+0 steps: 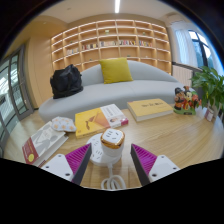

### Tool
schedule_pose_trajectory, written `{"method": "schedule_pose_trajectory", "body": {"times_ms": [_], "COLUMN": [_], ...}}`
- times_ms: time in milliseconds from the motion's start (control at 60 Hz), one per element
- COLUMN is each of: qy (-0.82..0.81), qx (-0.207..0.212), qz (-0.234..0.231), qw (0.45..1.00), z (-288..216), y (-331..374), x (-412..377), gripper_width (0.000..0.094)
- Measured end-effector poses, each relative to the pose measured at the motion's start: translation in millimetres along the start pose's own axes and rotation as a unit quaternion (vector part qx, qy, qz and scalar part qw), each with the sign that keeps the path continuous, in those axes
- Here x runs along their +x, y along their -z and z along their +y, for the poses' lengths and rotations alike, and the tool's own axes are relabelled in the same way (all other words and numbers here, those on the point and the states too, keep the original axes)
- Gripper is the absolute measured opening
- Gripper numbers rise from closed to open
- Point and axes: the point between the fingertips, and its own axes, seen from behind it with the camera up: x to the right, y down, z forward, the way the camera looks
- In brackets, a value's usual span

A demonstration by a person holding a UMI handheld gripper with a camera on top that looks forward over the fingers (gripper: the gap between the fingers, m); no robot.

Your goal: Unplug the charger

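Note:
A white socket block (105,153) stands on the wooden table (185,135), between my fingers. A white charger with an orange face (112,139) sits on top of it. A white cable (113,183) loops on the table just below the block, near my palm. My gripper (111,162) is open; the magenta pads (78,157) stand on either side of the block with a gap at each side. Neither finger touches the charger.
Books and magazines lie on the table: a yellow one (90,122), a tan one (150,108) and a red-edged one (44,141). Small figurines (184,98) and a plant (211,88) stand at the right. A grey sofa (150,82) with a yellow cushion (116,69) and a black bag (66,80) is beyond.

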Motion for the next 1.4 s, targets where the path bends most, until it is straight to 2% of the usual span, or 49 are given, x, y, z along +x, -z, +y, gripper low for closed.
{"method": "schedule_pose_trajectory", "body": {"times_ms": [133,217,433,733,767,850,917,1017,1117,1283,1400], "qy": [0.018,0.026,0.017,0.021,0.026,0.097,0.068,0.066,0.068,0.033,0.032], "qx": [0.003,0.023,0.048,0.075,0.110,0.220,0.246,0.271,0.246,0.099,0.028], "qz": [0.032,0.050,0.056,0.047,0.045,0.065,0.025,0.019,0.031,0.040,0.027], "qw": [0.999,0.998,0.997,0.996,0.993,0.968,0.967,0.960,0.966,0.994,0.999], "z": [-5,-11,-16,-26,-43,-122,-166,-214,-193,-77,-10], "y": [-25,-33,-32,-28,-19,26,56,92,89,43,25], "x": [3,10,10,6,5,-1,-17,-4,31,94,114], "gripper_width": [0.0684,0.0431,0.0272,0.0257,0.0256,0.0254,0.0254,0.0252,0.0251,0.0258,0.0331]}}
